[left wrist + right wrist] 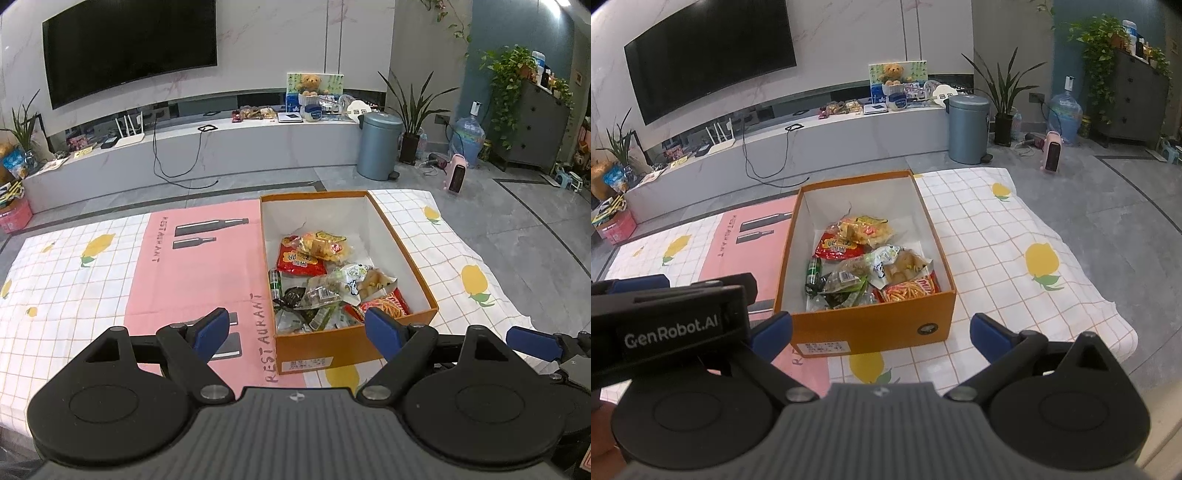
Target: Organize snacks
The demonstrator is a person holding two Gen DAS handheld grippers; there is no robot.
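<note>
An open orange cardboard box [314,350] [871,328] stands on the table and holds several snack packets: a red packet [299,262] [838,249], a yellow packet [325,245] [864,229], an orange stick-snack packet [388,304] [910,290] and green and clear wrappers [314,295] [842,284]. My left gripper [297,332] is open and empty, held just in front of the box's near wall. My right gripper [881,334] is open and empty, also before the near wall. The left gripper's body [665,325] shows at the right wrist view's left edge.
The table carries a white checked cloth with lemons [74,295] [1015,258] and a pink mat [203,266]. Beyond the table are a grey bin [378,146], a low TV bench [221,147], plants and a water bottle [467,138].
</note>
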